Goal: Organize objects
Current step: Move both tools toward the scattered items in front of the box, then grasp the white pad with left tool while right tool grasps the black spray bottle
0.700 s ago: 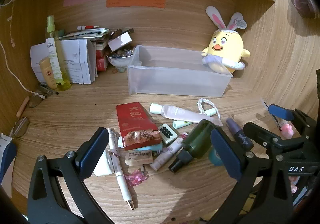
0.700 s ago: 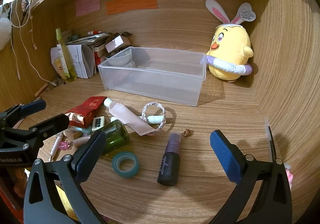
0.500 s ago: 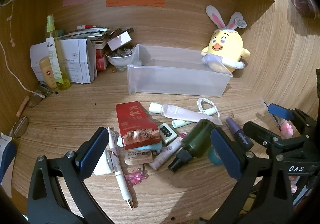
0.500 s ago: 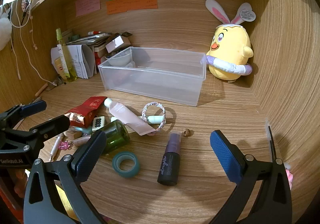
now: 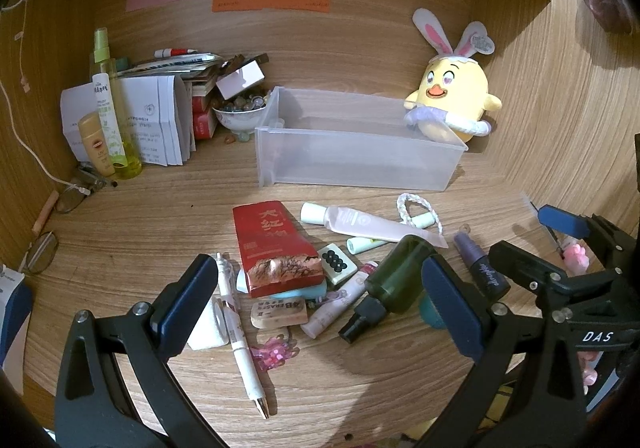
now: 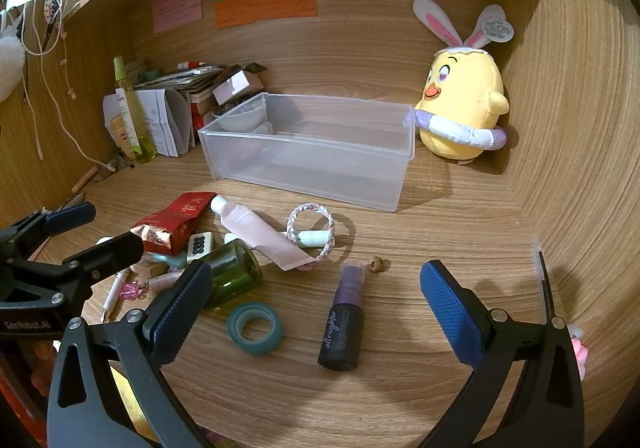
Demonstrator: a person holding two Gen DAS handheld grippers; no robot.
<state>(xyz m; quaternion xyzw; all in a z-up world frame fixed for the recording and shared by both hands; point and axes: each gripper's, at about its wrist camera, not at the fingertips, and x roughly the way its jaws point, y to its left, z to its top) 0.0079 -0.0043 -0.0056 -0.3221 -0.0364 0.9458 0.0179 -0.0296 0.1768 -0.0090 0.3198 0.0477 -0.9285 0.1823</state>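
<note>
**Nothing in the bin yet, both claws spread**

While I hold both claws spread wide and empty above the desk, the clear bin [image 6: 312,152] sits empty behind the clutter. My right gripper [image 6: 316,304] hangs over the small purple spray bottle [image 6: 344,324]; it looks light, stiff and slick, so I would pinch across its dark body. The teal tape roll [image 6: 254,327] lies just beside it. Under my left gripper [image 5: 320,300], the red packet [image 5: 272,248] covers something pale blue I cannot identify, and the green bottle [image 5: 396,276] hides part of the tape.
</note>
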